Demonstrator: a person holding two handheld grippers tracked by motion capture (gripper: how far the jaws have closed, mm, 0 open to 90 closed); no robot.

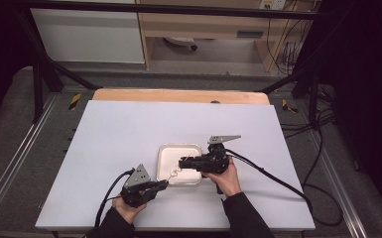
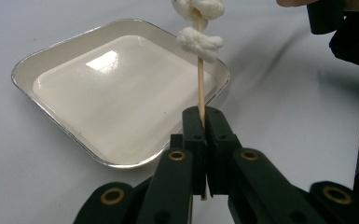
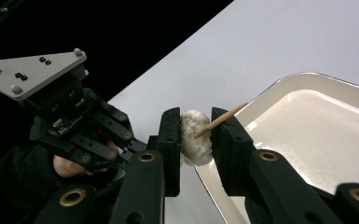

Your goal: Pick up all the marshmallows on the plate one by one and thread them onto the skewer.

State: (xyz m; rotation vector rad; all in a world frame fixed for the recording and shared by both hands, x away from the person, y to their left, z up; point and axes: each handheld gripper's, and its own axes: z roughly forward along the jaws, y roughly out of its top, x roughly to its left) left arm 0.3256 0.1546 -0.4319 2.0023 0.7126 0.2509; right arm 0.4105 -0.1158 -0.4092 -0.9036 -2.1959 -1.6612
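Top marshmallow point(image 2: 199, 8) cut off by frame edge; skewer point(image 2: 200, 79) btm hidden betw jaws.

A white-topped bench point(image 1: 129, 134) with a pale wooden far edge fills the middle of the frame, on grey carpet point(image 1: 10, 144). A black metal frame point(image 1: 39, 74) surrounds it. At the top stand a white cabinet point(image 1: 87, 37) and wooden shelving point(image 1: 203, 25), with black cables point(image 1: 290, 47) at upper right.

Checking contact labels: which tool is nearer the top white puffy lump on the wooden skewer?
Right. The right tool is clamped on the top white puffy lump. The left tool grips the thin wooden skewer lower down, below the lumps, beside the white tray.
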